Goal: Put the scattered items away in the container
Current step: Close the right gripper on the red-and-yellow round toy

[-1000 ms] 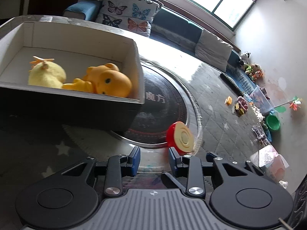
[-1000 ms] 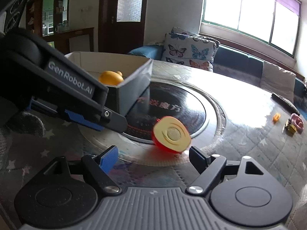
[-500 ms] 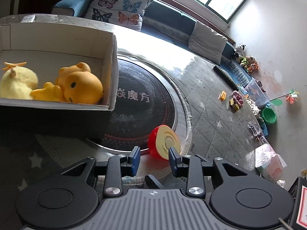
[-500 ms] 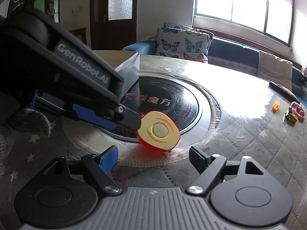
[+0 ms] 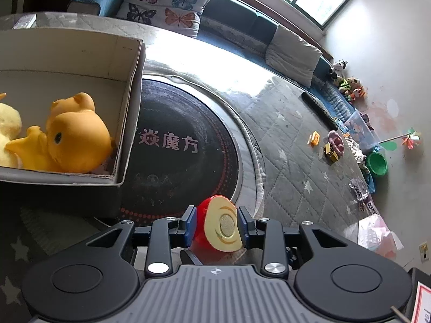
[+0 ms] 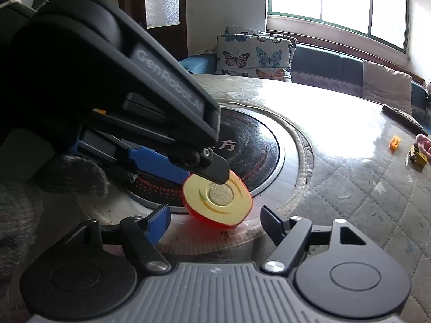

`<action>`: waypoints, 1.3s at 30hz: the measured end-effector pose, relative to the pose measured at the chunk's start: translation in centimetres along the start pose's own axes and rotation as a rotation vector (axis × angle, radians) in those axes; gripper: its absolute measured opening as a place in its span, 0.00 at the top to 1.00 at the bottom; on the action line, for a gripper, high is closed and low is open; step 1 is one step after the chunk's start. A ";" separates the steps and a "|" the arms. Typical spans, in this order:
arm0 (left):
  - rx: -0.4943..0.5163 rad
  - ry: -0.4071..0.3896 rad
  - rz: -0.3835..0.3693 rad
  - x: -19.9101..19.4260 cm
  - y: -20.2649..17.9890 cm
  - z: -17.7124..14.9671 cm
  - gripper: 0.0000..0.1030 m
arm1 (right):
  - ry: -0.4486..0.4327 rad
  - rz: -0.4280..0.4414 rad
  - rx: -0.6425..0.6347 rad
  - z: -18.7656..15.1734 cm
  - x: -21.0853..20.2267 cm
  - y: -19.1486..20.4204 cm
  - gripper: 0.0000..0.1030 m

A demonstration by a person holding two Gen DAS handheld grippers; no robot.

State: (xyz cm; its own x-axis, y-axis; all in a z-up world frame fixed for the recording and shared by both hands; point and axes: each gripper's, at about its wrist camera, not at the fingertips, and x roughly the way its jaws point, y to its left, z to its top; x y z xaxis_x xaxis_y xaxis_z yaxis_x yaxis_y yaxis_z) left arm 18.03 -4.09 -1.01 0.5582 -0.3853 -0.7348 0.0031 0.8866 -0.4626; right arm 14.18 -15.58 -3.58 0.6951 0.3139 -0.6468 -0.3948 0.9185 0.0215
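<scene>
A red toy apple half (image 5: 216,226) with a cream cut face lies at the rim of the black round hotplate (image 5: 183,145). My left gripper (image 5: 216,224) has its blue pads on both sides of the apple half, which still rests on the table. In the right wrist view the left gripper's finger (image 6: 215,173) overlaps the apple half (image 6: 218,202). My right gripper (image 6: 215,222) is open and empty just in front of it. The cardboard box (image 5: 129,99) at the left holds an orange rubber duck (image 5: 72,137) and a yellow plush chick (image 5: 8,123).
The table has a quilted grey cover (image 5: 291,161). Small toys (image 5: 332,148) and an orange block (image 5: 314,137) lie at its far right, with a dark remote (image 5: 317,110) beyond. A sofa with butterfly cushions (image 5: 167,2) stands behind.
My left gripper has moved forward and right to the apple half, and its jaws now straddle it. The box has slid left in its view. My right gripper stays open.
</scene>
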 end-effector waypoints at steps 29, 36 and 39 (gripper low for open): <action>-0.019 0.029 -0.008 2.3 0.1 1.8 0.63 | -0.006 0.021 0.037 0.5 0.8 -0.6 0.43; -0.039 0.085 0.007 3.0 0.6 1.6 0.62 | -0.012 0.022 0.026 0.3 0.7 -0.5 0.43; -0.035 0.080 0.003 2.8 0.5 1.5 0.64 | -0.012 0.021 0.023 0.3 0.7 -0.4 0.43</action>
State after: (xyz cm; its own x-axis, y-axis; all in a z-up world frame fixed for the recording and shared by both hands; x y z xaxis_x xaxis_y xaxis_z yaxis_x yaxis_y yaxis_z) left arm 20.84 -4.32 -2.58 0.4900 -0.4029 -0.7730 -0.0283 0.8790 -0.4760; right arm 15.00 -15.70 -3.81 0.6942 0.3362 -0.6365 -0.3956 0.9169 0.0528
